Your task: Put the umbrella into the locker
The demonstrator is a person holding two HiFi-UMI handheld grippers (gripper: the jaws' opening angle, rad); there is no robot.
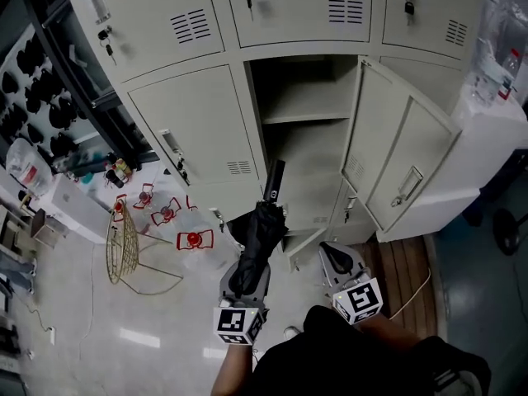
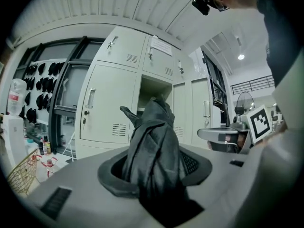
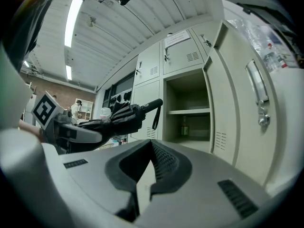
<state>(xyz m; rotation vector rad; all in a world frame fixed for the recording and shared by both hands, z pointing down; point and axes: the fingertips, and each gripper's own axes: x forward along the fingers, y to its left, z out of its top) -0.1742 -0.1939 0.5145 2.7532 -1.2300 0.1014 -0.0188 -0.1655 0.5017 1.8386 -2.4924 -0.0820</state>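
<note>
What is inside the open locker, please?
A shelf divides the open locker. Nothing shows above it. Below it, a small dark thing stands at the back; what it is, I cannot tell. The umbrella hides part of the lower left side.

A bank of beige metal lockers [image 1: 190,122] stands on a pale glossy floor [image 1: 74,337], beside a black-framed glazed wall [image 2: 61,99]. Long fluorescent strip lights [image 3: 73,13] glow on the white ribbed ceiling [image 3: 118,30] overhead.

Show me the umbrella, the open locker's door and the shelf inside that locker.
umbrella [image 1: 256,250], head view, folded black canopy.
locker door [image 1: 388,139], head view, flat panel.
shelf [image 1: 309,115], head view, front edge.
</note>
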